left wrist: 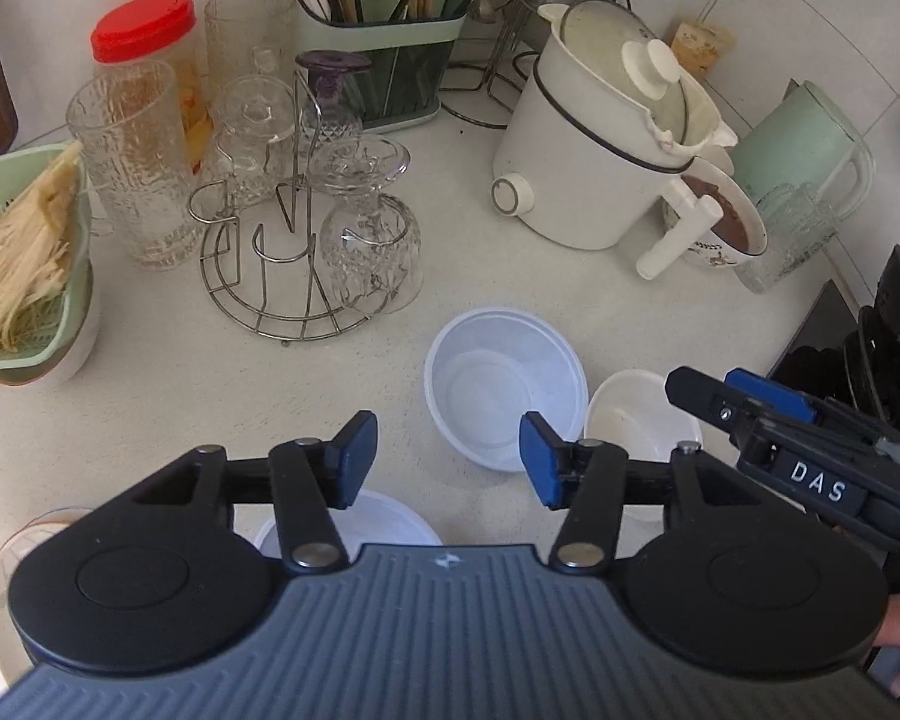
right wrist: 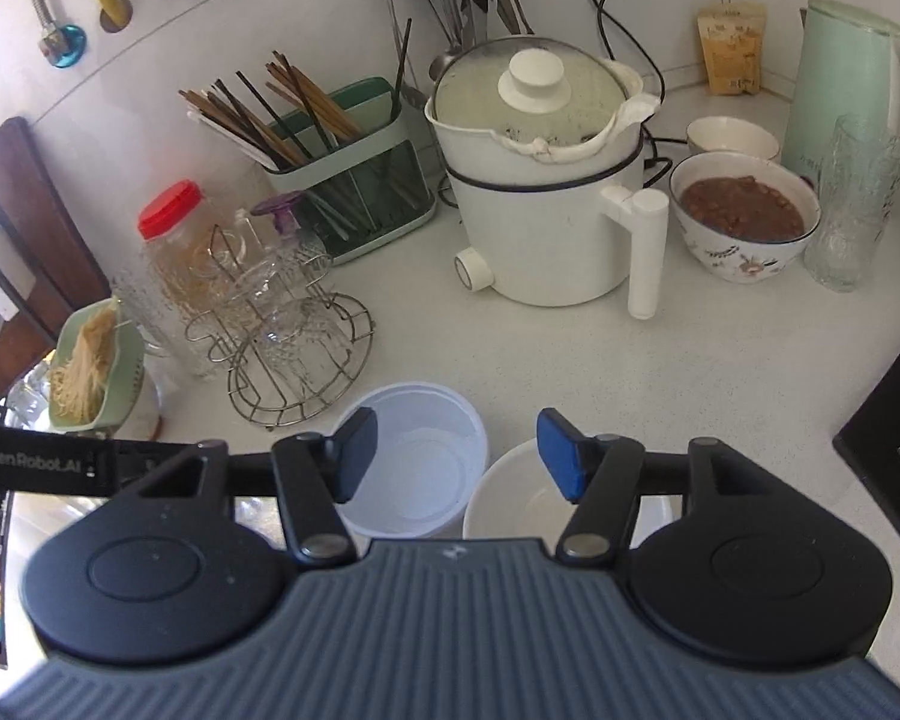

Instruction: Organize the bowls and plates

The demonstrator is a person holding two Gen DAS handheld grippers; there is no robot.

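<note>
Left hand-held gripper: jaws apart, nothing between them, above the tabletop.
Right hand-held gripper: released, empty, over the two bowls.
Plastic bowl: upright, mouth up, no long axis; touching or just beside the white bowl.
Third white dish: mostly hidden, possibly a plate.
Risk: a pinch on one thin rim may tip the plastic bowl into the glasses rack.

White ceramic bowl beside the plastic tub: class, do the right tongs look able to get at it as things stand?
Probably yes. The right tongs stand open and empty just above the white ceramic bowl; only the plastic tub crowds its left rim.
</note>
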